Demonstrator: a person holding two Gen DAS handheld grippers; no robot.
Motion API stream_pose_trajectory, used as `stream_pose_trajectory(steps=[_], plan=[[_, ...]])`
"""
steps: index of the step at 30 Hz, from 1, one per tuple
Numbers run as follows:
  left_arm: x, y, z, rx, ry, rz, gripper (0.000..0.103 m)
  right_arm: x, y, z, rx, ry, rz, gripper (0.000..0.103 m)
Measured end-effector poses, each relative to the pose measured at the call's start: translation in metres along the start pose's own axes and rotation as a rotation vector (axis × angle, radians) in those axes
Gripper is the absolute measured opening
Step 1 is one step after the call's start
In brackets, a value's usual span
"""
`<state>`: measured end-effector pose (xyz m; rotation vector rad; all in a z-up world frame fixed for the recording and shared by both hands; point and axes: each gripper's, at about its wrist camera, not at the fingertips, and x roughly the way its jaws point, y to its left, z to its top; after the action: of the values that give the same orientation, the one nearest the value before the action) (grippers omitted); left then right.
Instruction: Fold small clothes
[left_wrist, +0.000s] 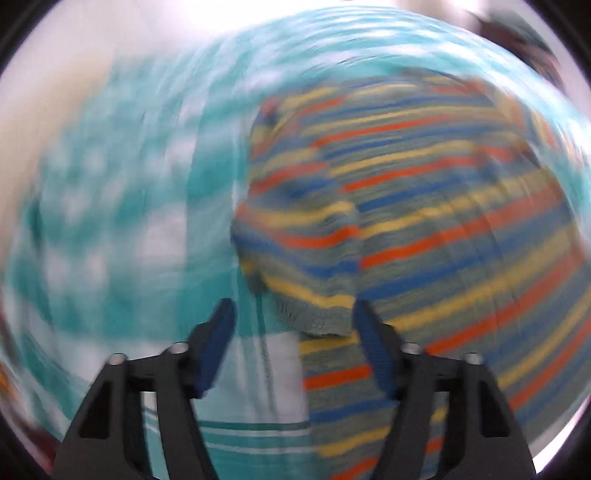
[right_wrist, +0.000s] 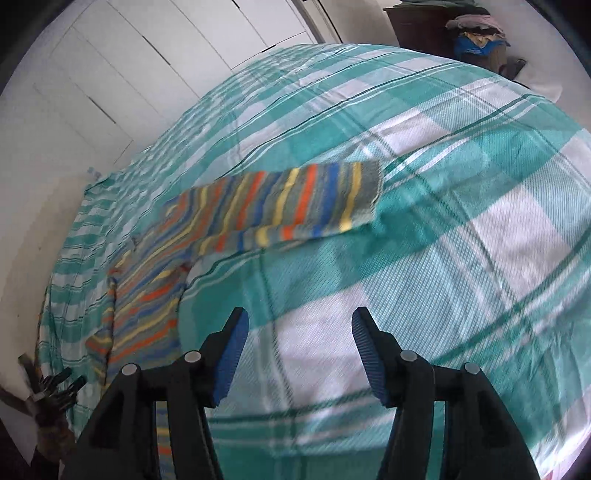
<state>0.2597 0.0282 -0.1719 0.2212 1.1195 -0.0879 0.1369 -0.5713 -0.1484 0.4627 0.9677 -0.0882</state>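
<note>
Left wrist view: heavy motion blur throughout. Left gripper spread wide, nothing between the fingers. Striped sweater, bands of grey-green, orange, blue and yellow, filling the right half of the picture, spread on the teal-and-white checked bedspread. Sleeve folded across the sweater body, its ribbed cuff lying just beyond the gripper, between the two fingertips but not clamped. Right finger above sweater fabric; contact cannot be told through the blur.

Right wrist view: sharper. Right gripper likewise wide open, holding nothing, over bare bedspread, well apart from the sweater. Sweater lying flat to the left of the gripper, body running toward the lower left. Other sleeve stretched out straight from the sweater body to the right, cuff end farthest from the body. White cupboard doors beyond the sweater along the bed's far side. Pile of clothes on dark furniture past the bed's upper right corner. Left gripper partly seen beside the sweater's lower left edge.
</note>
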Motion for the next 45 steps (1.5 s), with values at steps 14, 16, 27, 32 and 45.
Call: stream_pose_trajectory(steps=[14, 16, 27, 32, 45], plan=[[0.079, 0.109, -0.006, -0.683, 0.027, -0.471, 0.044, 0.004, 0.072, -0.064, -0.149, 0.051, 0.059, 0.058], [0.091, 0.112, -0.007, -0.769, 0.029, -0.557, 0.005, 0.007, 0.078, -0.067, -0.165, 0.059, 0.062, 0.058], [0.032, 0.210, 0.039, -0.684, -0.031, 0.018, 0.021, -0.003, 0.083, -0.073, -0.214, 0.003, 0.044, 0.058], [0.057, 0.246, 0.038, -0.672, 0.092, 0.089, 0.050, 0.002, 0.084, -0.075, -0.198, 0.010, 0.047, 0.058], [0.085, 0.231, -0.008, -0.733, 0.064, -0.188, 0.061, -0.005, 0.183, -0.008, -0.332, 0.268, 0.216, 0.058]])
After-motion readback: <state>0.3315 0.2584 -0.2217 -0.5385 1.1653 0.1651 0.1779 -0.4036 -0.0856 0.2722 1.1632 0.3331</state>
